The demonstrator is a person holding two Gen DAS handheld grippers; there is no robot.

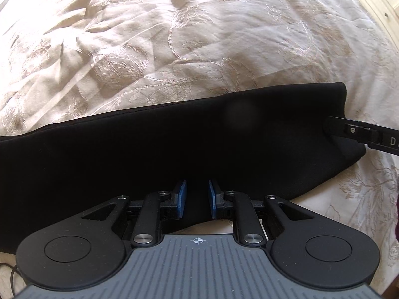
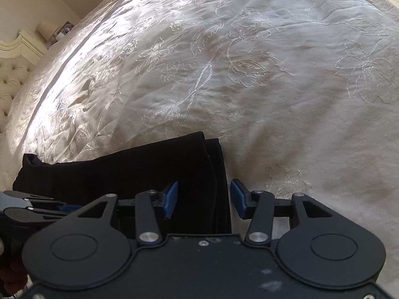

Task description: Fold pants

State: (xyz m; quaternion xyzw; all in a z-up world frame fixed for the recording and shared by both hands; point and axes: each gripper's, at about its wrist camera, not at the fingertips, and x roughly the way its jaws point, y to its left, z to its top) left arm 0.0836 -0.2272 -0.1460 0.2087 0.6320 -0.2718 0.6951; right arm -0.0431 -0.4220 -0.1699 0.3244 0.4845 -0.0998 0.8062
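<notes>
Both hand-held grippers are down on the pants. Left hand-held gripper (image 1: 197,198), black with blue pads, points straight down; its jaws stand close together with a fold of black cloth pinched between them, at the near edge of the garment. Right hand-held gripper (image 2: 204,199), of the same make, tilts downward with its jaws parted; the left blue pad (image 2: 171,199) sits over the black cloth, the right one over the bedspread just past the cloth's end, and neither pad presses the stacked end edges between them.

In the left wrist view, a dark finger of the right hand-held gripper (image 1: 359,133) comes in from the right edge and meets the right end of the garment. In the right wrist view, part of the left hand-held gripper (image 2: 37,205) shows at the left edge, over the same cloth.

Black fabric pants (image 1: 174,144) lie as a long, narrow, folded band across the near part of the bed, parallel to its near edge. At the right end two layers lie one on the other, their edges slightly stepped.

Underneath is a cream bedspread with embroidered flowers (image 2: 249,74), creased and sunlit. A tufted cream headboard (image 2: 12,74) stands at the far left of the bed.
</notes>
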